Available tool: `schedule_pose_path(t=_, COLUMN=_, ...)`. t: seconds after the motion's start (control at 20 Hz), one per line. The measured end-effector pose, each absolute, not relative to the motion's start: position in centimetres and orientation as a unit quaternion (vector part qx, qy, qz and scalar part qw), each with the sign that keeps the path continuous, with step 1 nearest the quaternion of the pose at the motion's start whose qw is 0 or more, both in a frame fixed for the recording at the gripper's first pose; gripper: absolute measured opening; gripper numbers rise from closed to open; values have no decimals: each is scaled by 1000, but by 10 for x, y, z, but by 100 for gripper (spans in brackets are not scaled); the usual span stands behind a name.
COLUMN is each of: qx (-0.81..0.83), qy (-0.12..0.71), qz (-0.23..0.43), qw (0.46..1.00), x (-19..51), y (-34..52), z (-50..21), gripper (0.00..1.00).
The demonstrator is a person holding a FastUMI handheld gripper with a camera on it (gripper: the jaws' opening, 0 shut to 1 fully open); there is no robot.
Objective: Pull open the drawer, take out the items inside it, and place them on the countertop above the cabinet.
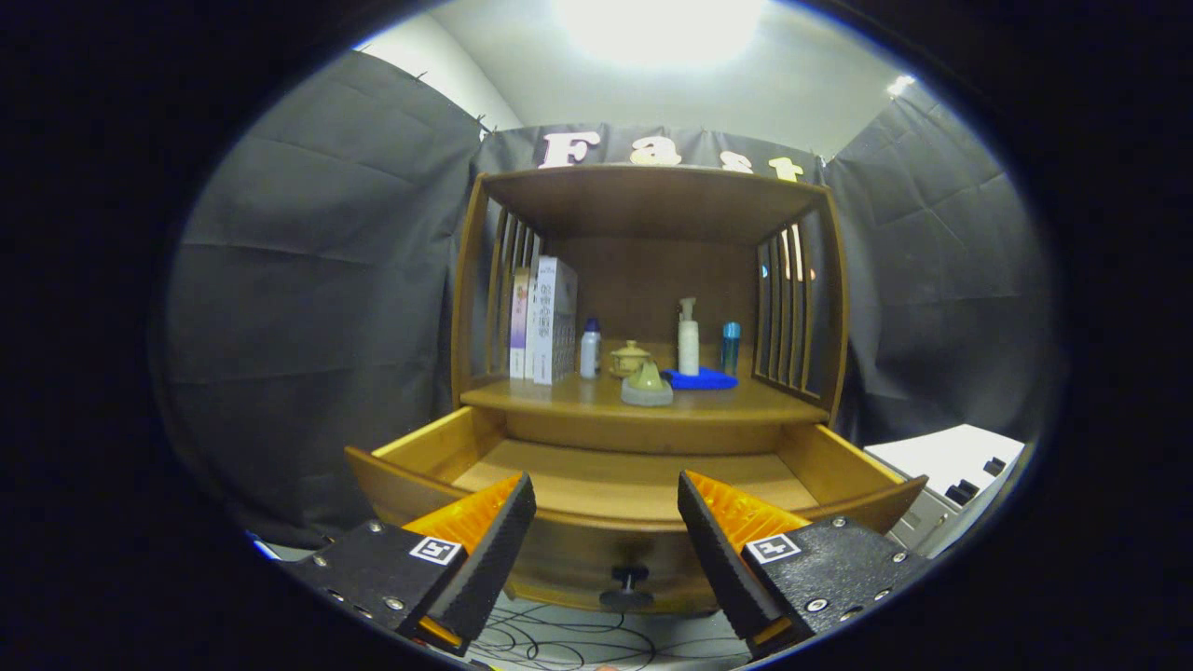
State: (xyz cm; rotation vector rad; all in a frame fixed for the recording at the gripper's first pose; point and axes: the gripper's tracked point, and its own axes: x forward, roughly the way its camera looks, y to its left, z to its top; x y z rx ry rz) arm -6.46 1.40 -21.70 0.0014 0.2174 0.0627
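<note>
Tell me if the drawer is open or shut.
Open. The drawer is pulled out from under the countertop, its bare wooden floor showing; the knob sits between the open gripper's fingers, untouched.

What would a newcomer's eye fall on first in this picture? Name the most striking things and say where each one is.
The wooden drawer stands pulled open just beyond the fingers, and what shows of its floor is bare. The open gripper holds nothing, its fingers spread either side of the drawer's knob. On the countertop above stand boxes, bottles and a blue cloth.

Cloth-walled test booth around a wooden cabinet [643, 308]
</note>
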Motion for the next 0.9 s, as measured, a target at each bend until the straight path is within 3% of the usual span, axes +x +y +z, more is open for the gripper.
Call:
schedule_pose_path(t=0.35, qx=21, qy=170, qz=17, qw=985, x=-65, y=8, z=-266, gripper=95)
schedule_pose_path(t=0.9, qx=19, qy=184, qz=-27, qw=982, x=-53, y=-13, z=-276, gripper=95)
